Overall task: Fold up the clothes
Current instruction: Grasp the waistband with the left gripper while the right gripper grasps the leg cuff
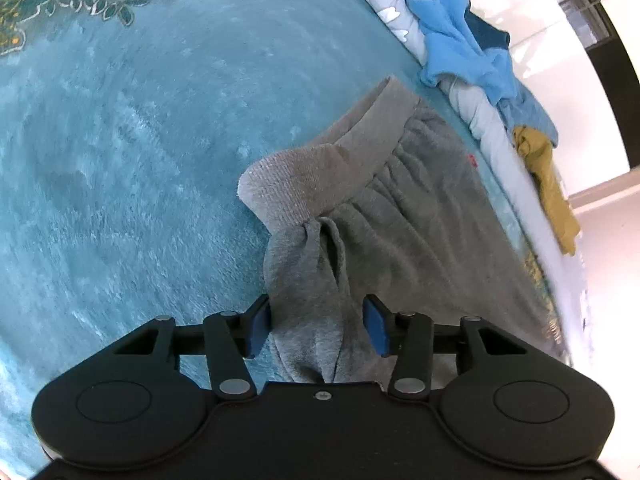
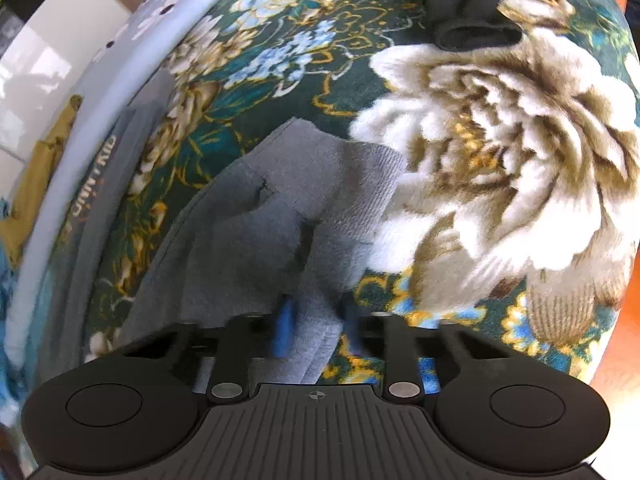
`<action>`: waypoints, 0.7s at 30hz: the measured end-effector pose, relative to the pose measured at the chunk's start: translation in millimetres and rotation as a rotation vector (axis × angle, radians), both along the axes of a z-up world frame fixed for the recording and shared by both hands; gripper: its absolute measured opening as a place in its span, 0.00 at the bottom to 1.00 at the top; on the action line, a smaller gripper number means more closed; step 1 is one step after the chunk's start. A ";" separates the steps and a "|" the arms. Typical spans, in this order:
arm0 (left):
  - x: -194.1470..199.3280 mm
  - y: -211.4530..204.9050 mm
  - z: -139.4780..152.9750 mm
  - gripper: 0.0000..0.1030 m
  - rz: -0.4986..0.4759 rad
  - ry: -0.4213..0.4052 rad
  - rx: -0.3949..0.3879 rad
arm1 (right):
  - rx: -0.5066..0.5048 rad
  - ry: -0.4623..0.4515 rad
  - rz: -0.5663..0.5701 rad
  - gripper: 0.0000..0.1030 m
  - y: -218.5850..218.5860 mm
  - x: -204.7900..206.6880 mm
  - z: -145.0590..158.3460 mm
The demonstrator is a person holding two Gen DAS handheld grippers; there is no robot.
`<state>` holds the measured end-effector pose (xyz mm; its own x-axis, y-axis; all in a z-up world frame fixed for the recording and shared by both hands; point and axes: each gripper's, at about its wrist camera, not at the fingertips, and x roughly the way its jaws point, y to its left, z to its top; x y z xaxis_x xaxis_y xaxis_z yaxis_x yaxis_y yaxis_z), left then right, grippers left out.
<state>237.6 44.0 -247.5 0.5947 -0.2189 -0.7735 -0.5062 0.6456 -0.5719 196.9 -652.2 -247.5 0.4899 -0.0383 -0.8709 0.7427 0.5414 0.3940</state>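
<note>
In the left wrist view, the grey garment (image 1: pixel 400 208) is lying on the teal blanket (image 1: pixel 140 160), which serves as the landmark here: the garment is sitting toward the blanket's right edge, its ribbed band (image 1: pixel 320 176) running up and away from the camera. A bunched fold of the grey cloth is passing between the blue pads (image 1: pixel 256 330) of the left gripper (image 1: pixel 318 326); the left pad is touching the cloth, while the right pad is standing just clear of it, so the gripper is sitting partly parted around the fold and is not clamping it. Beyond the garment, along the blanket's right edge, a blue top (image 1: pixel 460 52) and a mustard cloth (image 1: pixel 548 184) are lying on a pale sheet (image 1: pixel 492 136). In the right wrist view, the garment (image 2: pixel 260 240) is resting on the flowered part of the blanket (image 2: pixel 500 140), just left of its big cream bloom. The right gripper (image 2: pixel 316 332) is clenching a thin layered edge of the grey cloth, which is filling the narrow gap beside its blue pad (image 2: pixel 284 332); the picture is blurred there. A black cloth (image 2: pixel 472 12) is lying at the far side of the blanket, well apart from the garment, and the mustard cloth (image 2: pixel 44 168) is hanging off the blanket's left edge.
</note>
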 end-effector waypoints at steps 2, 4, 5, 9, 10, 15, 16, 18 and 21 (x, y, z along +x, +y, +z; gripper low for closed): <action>-1.8 1.2 1.2 0.27 0.004 -0.006 -0.001 | 0.010 -0.008 -0.011 0.05 -2.3 -1.2 0.8; -3.0 1.6 3.3 0.17 0.004 -0.014 0.006 | 0.007 -0.014 -0.010 0.05 -2.4 -1.3 3.2; -2.6 0.2 5.3 0.15 -0.006 -0.016 0.022 | -0.004 -0.015 -0.003 0.04 -1.2 -0.5 5.4; -0.4 -6.6 14.2 0.12 -0.043 -0.022 0.085 | -0.033 -0.029 0.012 0.04 1.9 1.1 14.8; -0.2 -8.2 16.9 0.11 -0.050 -0.024 0.098 | -0.030 -0.037 0.010 0.04 1.8 1.0 17.2; 1.9 -11.0 32.1 0.11 -0.070 -0.028 0.120 | -0.033 -0.074 0.004 0.04 -1.3 0.2 35.7; 2.8 -10.9 35.5 0.11 -0.074 -0.027 0.126 | -0.035 -0.080 0.002 0.04 -2.2 0.4 39.7; 4.9 -10.1 42.7 0.11 -0.077 -0.023 0.132 | -0.038 -0.091 -0.003 0.04 -4.0 1.4 48.0; 9.2 -7.5 54.1 0.11 -0.073 -0.024 0.119 | -0.050 -0.110 0.006 0.04 -2.7 6.0 62.0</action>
